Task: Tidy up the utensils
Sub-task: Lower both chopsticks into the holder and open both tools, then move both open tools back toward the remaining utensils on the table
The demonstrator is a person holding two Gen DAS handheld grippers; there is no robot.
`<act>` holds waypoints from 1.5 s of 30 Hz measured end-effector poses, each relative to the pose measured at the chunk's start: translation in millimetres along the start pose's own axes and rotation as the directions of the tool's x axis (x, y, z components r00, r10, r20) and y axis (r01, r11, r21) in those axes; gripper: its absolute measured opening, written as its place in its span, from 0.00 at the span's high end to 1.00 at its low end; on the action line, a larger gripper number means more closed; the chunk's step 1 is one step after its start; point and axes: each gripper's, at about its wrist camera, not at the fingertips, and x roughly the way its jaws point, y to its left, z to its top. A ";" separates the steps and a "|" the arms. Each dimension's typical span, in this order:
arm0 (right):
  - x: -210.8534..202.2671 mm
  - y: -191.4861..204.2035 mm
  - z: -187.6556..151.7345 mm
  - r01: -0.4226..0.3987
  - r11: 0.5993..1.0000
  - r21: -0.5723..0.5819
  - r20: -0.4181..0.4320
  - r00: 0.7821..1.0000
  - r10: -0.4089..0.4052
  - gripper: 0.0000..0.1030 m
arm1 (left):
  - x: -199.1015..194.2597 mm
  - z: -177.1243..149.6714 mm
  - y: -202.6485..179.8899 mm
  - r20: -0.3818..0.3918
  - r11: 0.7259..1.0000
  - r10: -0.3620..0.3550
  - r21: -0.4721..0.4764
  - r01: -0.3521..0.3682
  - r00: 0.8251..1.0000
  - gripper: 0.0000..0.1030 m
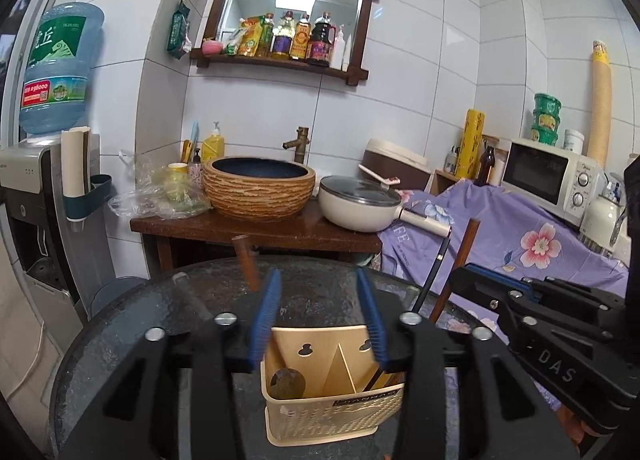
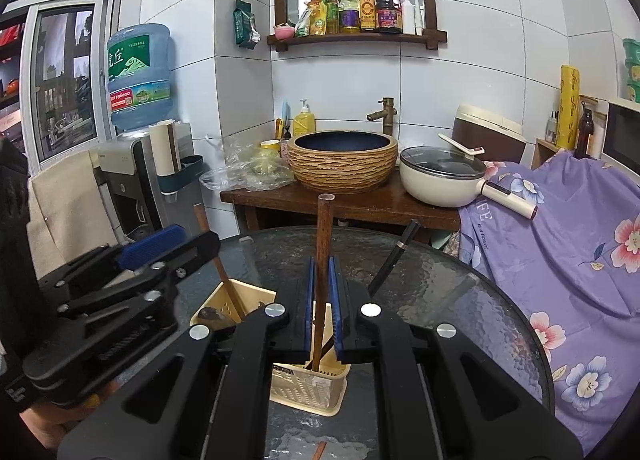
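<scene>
One stiff, light wooden utensil handle sits clamped mid-shaft in my right gripper at centre frame above the utensil caddy, while my left gripper hangs open-jawed.

Left hand-held gripper: matte black angular plastic frame, cut-out slots seen in arms, four round silver screw heads, two ribbed blue pads fitted on fingers. Right hand-held gripper: same black frame, silver screws, blue pads. "DAS" lettering embossed on its side. Bare skin glimpsed beneath each black body at frame edge.
</scene>
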 end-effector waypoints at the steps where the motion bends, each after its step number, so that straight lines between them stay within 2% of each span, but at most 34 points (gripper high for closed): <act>1: -0.7 0.0 -0.1 -0.001 1.000 -0.001 0.001 1.000 0.001 0.85 | -3.6 0.8 0.5 0.007 1.000 -0.003 -0.002 0.003 1.000 0.54; 3: -4.5 -1.7 0.2 0.005 1.000 0.002 0.017 1.000 -0.005 0.55 | -14.1 2.2 2.1 0.021 1.000 -0.010 -0.013 0.011 1.000 0.40; 4: -9.4 -2.8 0.3 0.004 1.000 0.009 0.041 0.999 -0.005 0.51 | -19.8 2.2 3.3 0.030 1.000 -0.011 -0.018 0.011 0.999 0.38; 7: -22.8 -3.8 0.7 -0.001 1.000 0.005 0.082 0.997 0.001 0.50 | -35.5 1.0 5.5 0.057 1.000 0.006 -0.015 -0.006 0.998 0.30; 9: -33.3 -4.0 -1.1 -0.002 1.000 0.008 0.097 0.995 0.001 0.46 | -48.5 -3.1 8.2 0.067 0.999 0.039 -0.012 -0.039 0.997 0.16; 12: -51.5 -3.0 -9.5 -0.012 1.000 0.016 0.119 0.993 0.010 0.38 | -67.6 -13.1 14.8 0.065 0.998 0.061 -0.023 -0.059 0.996 0.06; 16: -67.0 1.3 -30.9 -0.022 1.000 0.018 0.091 0.996 0.021 0.34 | -84.3 -32.5 18.1 0.014 0.997 0.070 0.011 -0.070 0.997 0.06; 21: -74.4 11.1 -72.2 -0.045 0.999 0.003 0.032 0.998 0.045 0.33 | -93.3 -66.4 22.6 -0.093 0.994 0.094 0.067 -0.088 0.991 0.06; 24: -75.9 16.6 -101.7 -0.037 0.999 -0.027 0.001 0.999 0.037 0.33 | -96.5 -88.1 31.2 -0.147 0.993 0.107 0.060 -0.099 0.983 0.06; 26: -73.0 16.9 -119.0 -0.024 0.999 -0.035 -0.038 0.999 0.022 0.33 | -97.8 -103.6 40.4 -0.180 0.990 0.139 0.043 -0.133 0.974 0.06; 30: -61.8 8.8 -152.2 -0.001 1.000 -0.007 -0.132 0.991 0.000 0.33 | -96.5 -125.8 57.4 -0.239 0.988 0.146 -0.019 -0.155 0.960 0.06; 34: -49.2 1.8 -179.2 0.022 1.000 0.013 -0.213 0.977 -0.019 0.34 | -91.9 -147.3 64.5 -0.284 0.986 0.152 -0.028 -0.166 0.947 0.06; 37: -38.0 1.2 -192.0 0.031 0.999 0.009 -0.274 0.961 -0.028 0.41 | -87.5 -161.2 64.8 -0.313 0.986 0.147 -0.025 -0.163 0.938 0.08; 40: -27.5 -1.6 -199.1 0.028 0.999 0.031 -0.325 0.946 -0.016 0.46 | -79.3 -169.2 63.2 -0.356 0.989 0.134 -0.008 -0.146 0.925 0.14; 42: -21.0 -3.0 -202.3 0.021 0.998 0.053 -0.361 0.933 0.000 0.48 | -74.3 -174.0 61.3 -0.387 0.990 0.129 0.002 -0.139 0.913 0.26; 45: -11.9 -3.4 -205.0 0.018 0.998 0.063 -0.408 0.913 0.009 0.50 | -67.1 -178.4 59.2 -0.422 0.993 0.112 0.006 -0.120 0.900 0.36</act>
